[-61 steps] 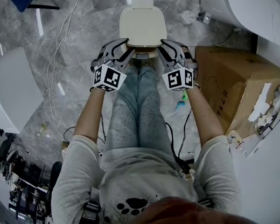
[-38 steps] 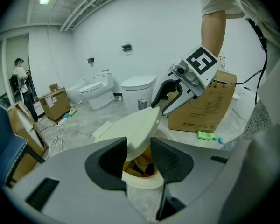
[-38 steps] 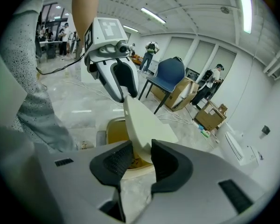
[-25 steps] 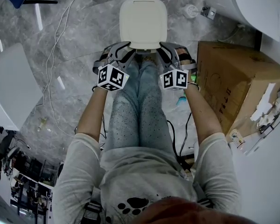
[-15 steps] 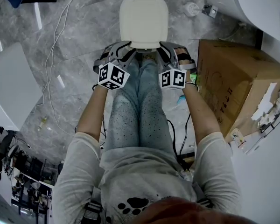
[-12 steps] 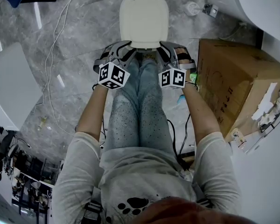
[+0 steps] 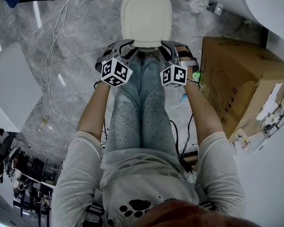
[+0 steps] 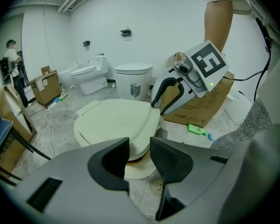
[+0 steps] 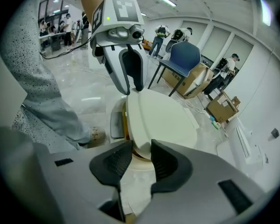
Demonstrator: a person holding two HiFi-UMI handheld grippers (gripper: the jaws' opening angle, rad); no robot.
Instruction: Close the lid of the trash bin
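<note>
The lid (image 7: pixel 146 14) is nearly down on the trash bin (image 8: pixel 139 170), with a dark gap showing just ahead of both jaws. The left gripper (image 8: pixel 139 146) jaws are spread and have just been closing slightly on nothing. The right gripper (image 9: pixel 141 146) jaws stand apart, empty. Final seating remains.

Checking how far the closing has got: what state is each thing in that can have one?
Trash bin lid: almost down, narrow gap left at the front.
Left gripper: jaws apart, just been closing slightly; lid's edge shows between them, unclamped.
Right gripper: jaws apart, lid's corner between them, unclamped.
Cardboard box: closed.
</note>
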